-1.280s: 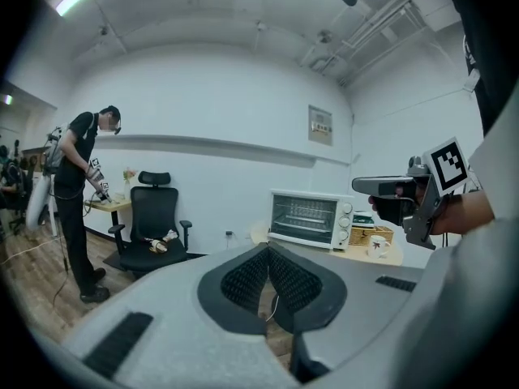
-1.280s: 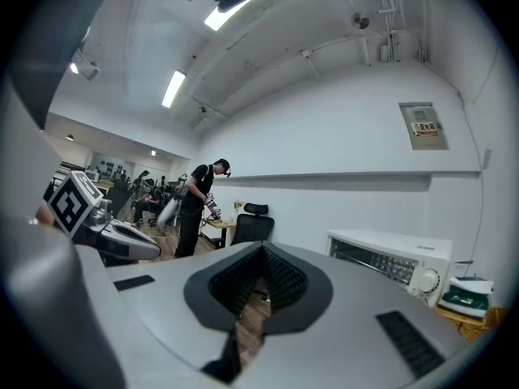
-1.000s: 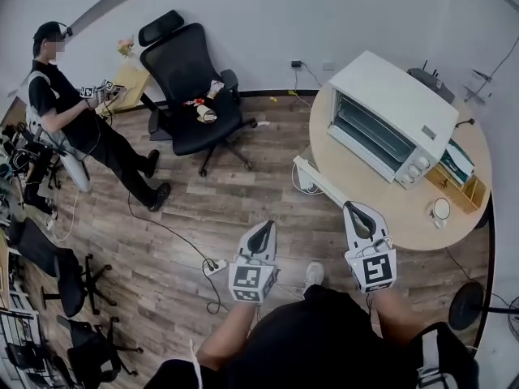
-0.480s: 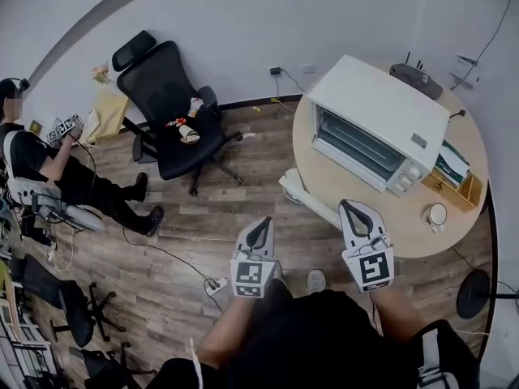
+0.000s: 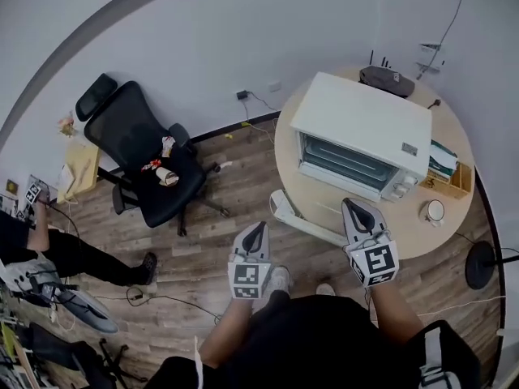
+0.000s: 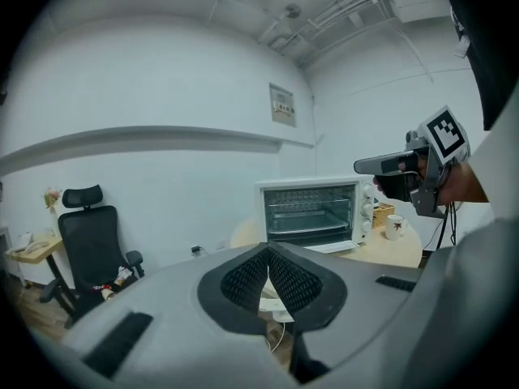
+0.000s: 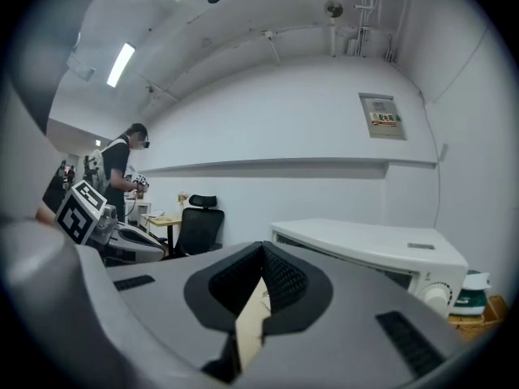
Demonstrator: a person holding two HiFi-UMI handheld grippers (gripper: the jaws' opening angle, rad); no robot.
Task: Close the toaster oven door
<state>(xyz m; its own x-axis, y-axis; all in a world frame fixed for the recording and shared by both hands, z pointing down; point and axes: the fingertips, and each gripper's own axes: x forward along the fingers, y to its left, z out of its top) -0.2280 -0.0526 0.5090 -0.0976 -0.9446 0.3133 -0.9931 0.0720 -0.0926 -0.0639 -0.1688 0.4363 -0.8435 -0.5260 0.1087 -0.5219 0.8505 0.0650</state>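
A white toaster oven stands on a round wooden table. Its door hangs open and lies flat toward me. The left gripper view shows the oven with its racks bare and the lowered door. My left gripper is shut and empty over the floor, left of the door. My right gripper is also shut and empty, and hovers over the table's near edge in front of the oven. Neither gripper touches the door. In the right gripper view the oven fills the right side.
A black office chair stands to the left by the wall. A mug, a wooden organiser and a router share the table. Another person sits at far left. A round stand base is at right.
The head view has swung so the table and oven now lie nearer the middle. Both grippers have drawn closer to the oven, still shut. The chair and the other person have slid left.
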